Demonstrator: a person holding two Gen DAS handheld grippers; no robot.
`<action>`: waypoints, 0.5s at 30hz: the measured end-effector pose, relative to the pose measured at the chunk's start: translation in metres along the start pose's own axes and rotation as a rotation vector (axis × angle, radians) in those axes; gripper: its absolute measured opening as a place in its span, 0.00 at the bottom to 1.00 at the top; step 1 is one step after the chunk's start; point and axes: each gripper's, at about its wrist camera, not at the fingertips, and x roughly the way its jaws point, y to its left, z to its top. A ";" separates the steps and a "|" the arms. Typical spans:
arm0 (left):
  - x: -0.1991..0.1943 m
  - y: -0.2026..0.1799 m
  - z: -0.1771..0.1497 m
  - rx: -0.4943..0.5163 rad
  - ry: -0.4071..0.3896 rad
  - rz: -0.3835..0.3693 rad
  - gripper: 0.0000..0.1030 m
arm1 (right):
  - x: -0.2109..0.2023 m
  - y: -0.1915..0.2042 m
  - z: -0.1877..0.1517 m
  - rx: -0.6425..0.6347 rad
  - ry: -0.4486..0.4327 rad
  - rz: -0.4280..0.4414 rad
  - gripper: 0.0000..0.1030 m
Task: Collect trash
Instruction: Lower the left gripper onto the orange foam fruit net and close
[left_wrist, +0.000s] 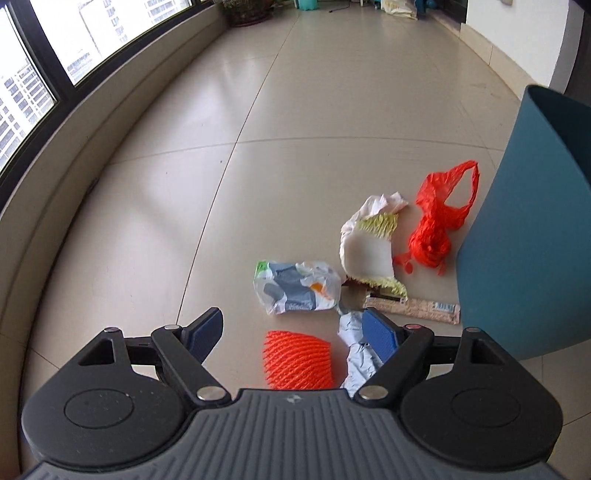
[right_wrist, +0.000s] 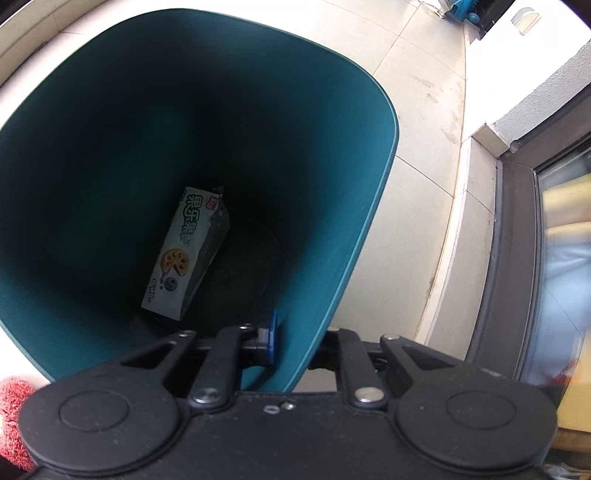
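In the left wrist view my left gripper (left_wrist: 295, 332) is open low over the floor, its jaws standing either side of an orange foam net (left_wrist: 299, 360) and a crumpled pale wrapper (left_wrist: 356, 360). Ahead lie a tissue pack (left_wrist: 295, 288), a white and yellow foam piece (left_wrist: 371, 243), a red plastic bag (left_wrist: 439, 218) and a flat beige wrapper (left_wrist: 413, 306). The teal bin (left_wrist: 524, 240) stands at the right. In the right wrist view my right gripper (right_wrist: 295, 332) is shut on the teal bin's rim (right_wrist: 314, 325). A biscuit box (right_wrist: 188, 254) lies inside the bin.
A window wall with a low ledge (left_wrist: 92, 122) runs along the left. A glass door frame (right_wrist: 517, 240) stands right of the bin. Plant pots and bags (left_wrist: 399, 7) sit at the far end of the tiled floor.
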 end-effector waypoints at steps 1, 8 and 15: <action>0.008 0.002 -0.006 0.001 0.007 0.002 0.80 | 0.001 0.001 0.002 -0.001 0.002 -0.005 0.13; 0.078 0.008 -0.042 -0.008 0.097 -0.009 0.80 | 0.005 0.007 0.005 0.015 0.027 -0.041 0.15; 0.140 0.018 -0.068 -0.059 0.200 -0.069 0.80 | 0.009 0.014 0.010 0.030 0.077 -0.069 0.17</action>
